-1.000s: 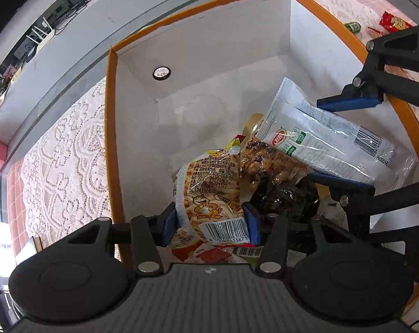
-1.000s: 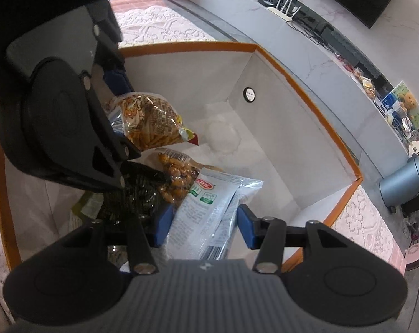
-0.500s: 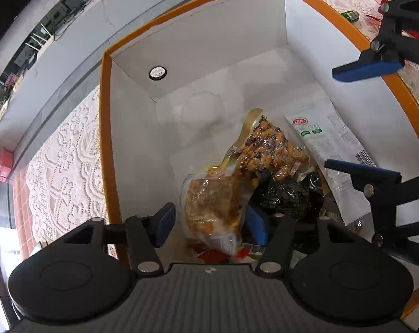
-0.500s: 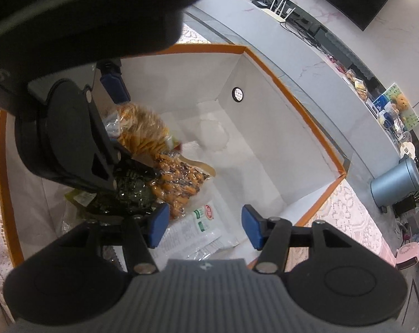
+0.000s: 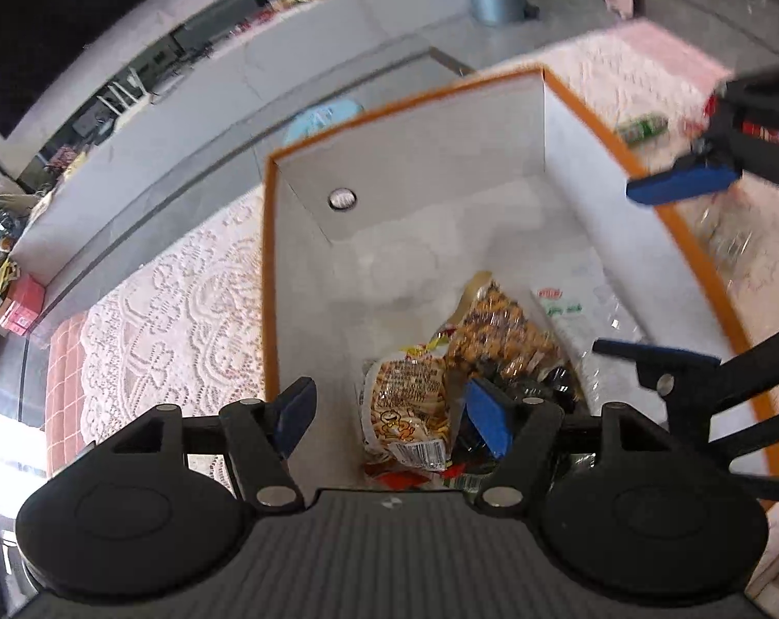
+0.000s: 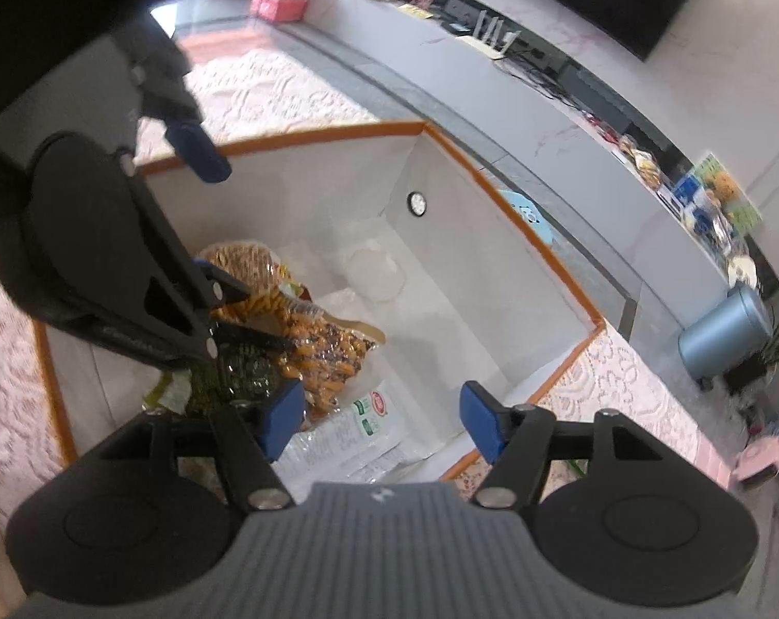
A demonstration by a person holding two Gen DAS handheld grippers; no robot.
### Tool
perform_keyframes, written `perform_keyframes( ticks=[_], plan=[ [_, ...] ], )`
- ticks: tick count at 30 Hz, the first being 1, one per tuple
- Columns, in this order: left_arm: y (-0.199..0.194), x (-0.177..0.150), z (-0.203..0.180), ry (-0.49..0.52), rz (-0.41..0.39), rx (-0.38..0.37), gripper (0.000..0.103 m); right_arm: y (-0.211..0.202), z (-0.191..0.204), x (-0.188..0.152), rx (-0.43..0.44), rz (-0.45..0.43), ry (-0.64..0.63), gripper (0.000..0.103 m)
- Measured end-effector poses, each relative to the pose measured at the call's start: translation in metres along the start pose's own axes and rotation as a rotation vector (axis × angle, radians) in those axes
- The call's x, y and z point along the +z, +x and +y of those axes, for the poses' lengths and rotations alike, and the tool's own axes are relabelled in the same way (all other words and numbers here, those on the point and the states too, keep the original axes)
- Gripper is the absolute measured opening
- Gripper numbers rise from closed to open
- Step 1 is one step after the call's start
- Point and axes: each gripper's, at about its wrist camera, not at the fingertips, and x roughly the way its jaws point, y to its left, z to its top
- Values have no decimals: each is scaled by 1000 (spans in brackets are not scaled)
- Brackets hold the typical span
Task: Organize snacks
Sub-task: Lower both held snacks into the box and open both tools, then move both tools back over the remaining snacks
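Bright daylight, motion blur, fisheye warping

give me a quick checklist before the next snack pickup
1. Left gripper open and empty: ok.
2. Right gripper open and empty: ok.
3. White packet lies flat in the box: ok.
4. Orange snack bag inside the box, clear of the pads: ok.
5. Snacks left on the lace cloth, such as the green item: not ok.
6. Its exact shape for a grasp: cannot tell, blurred.
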Motion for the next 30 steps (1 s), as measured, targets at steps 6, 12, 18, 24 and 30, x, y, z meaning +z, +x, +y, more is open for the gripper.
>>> perform_keyframes(
  ticks=[6,12,18,24,30],
  plan=[
    [-29,-4,-6,-57,-85,16,78,-23,-9,-9,-11,-48,106,65],
    [-58,-10,-17,-75,-181,87,78,-52,-21,-25,-44,-112,255,67],
    [-81,-18,-24,-165,-240,80,78,-85,-25,-53,-90,-180,391,68],
    [-101,-24,-43,-229,-300,37,79,-117,-20,-85,-141,-225,494,71],
    [-117,-26,-74,-179,-340,22,79,-149,-23,-127,-198,-266,621,74]
  ],
)
